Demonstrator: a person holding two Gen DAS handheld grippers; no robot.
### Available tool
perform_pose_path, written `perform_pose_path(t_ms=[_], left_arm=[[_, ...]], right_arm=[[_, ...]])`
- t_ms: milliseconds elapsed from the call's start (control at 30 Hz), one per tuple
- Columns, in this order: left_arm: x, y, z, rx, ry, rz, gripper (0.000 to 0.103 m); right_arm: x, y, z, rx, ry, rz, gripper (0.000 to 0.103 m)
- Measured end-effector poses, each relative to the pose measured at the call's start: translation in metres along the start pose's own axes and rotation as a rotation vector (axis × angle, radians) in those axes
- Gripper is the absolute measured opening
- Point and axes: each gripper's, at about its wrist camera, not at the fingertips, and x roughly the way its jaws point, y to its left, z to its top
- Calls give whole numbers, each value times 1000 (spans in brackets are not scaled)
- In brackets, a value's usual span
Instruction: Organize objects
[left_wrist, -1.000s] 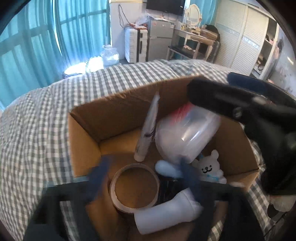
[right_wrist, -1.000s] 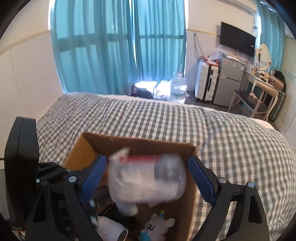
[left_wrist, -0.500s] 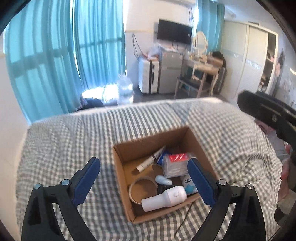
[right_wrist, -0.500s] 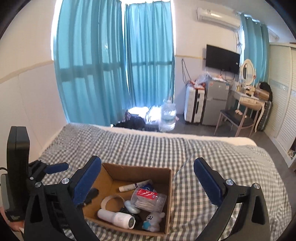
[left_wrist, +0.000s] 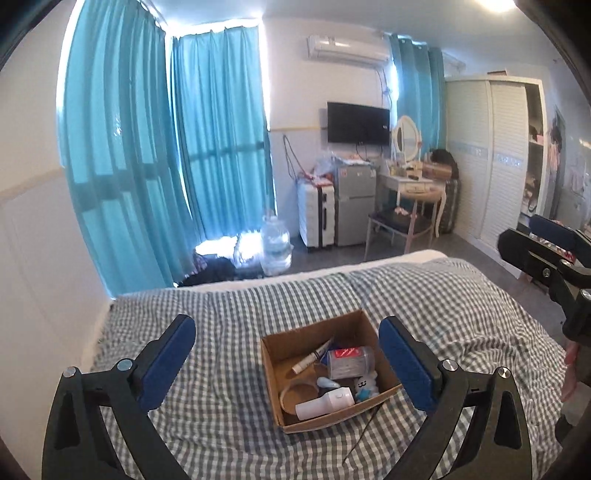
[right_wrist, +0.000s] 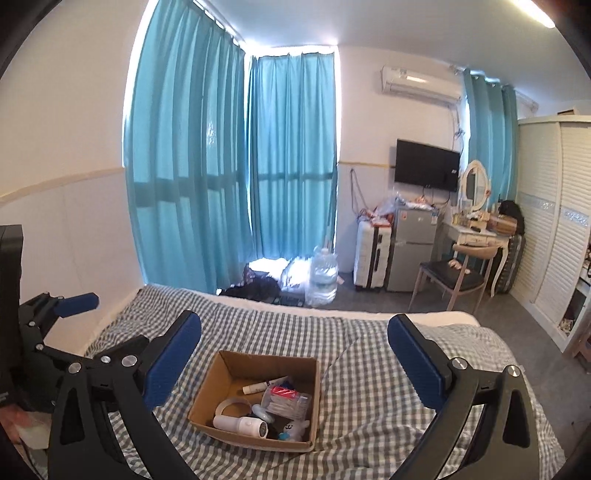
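Note:
An open cardboard box (left_wrist: 275, 384) sits on the checked bed (left_wrist: 221, 314); it also shows in the right wrist view (right_wrist: 207, 391). Inside lie a clear jar with a red label (left_wrist: 349, 360), a white tube (left_wrist: 312, 356), a tape roll (left_wrist: 295, 395), a white cylindrical device (left_wrist: 325, 400) and a small white plush (left_wrist: 365, 386). My left gripper (left_wrist: 286, 363) is open and empty, held well above and back from the box. My right gripper (right_wrist: 293, 363) is open and empty, also high above the box. The jar (right_wrist: 286, 400) lies on its side in the box.
Teal curtains (right_wrist: 229, 166) cover the windows behind the bed. A water jug (right_wrist: 324, 275), a suitcase (right_wrist: 373, 254), a small fridge (right_wrist: 412, 247), a vanity desk with chair (right_wrist: 469, 251) and a white wardrobe (right_wrist: 546, 240) stand beyond the bed. A thin dark stick (left_wrist: 364, 430) lies by the box.
The right gripper let the clear jar go into the box. Both grippers then pulled up and back, so the box looks much smaller now.

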Motion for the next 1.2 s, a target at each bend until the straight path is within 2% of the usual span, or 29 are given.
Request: perform_pose_path(t_ms=[167, 333, 467, 700, 767, 900, 1000, 1200], left_arm=[[-33, -9, 4, -8, -66, 58, 103], [-57, -24, -4, 15, -133, 87, 103], [-68, -34, -19, 9, -180, 102, 103], [-74, -39, -59, -34, -208, 151, 103], [-70, -38, -73, -58, -207, 167, 103], [-62, -41, -99, -60, -199, 154, 103], [-53, -46, -119, -55, -175, 176, 103], [-32, -54, -144, -29, -103, 186, 103]], right_arm=[[-37, -8, 1, 9, -54, -25, 102], [-56, -13, -13, -11, -92, -79, 102], [-62, -19, -32, -1, -112, -80, 102], [-62, -12, -82, -2, -142, -67, 102], [-59, -9, -100, 9, -142, -72, 102], [-44, -5, -134, 27, -86, -34, 102], [-34, -3, -157, 37, -70, -53, 102], [-21, -3, -175, 35, -30, -77, 102]])
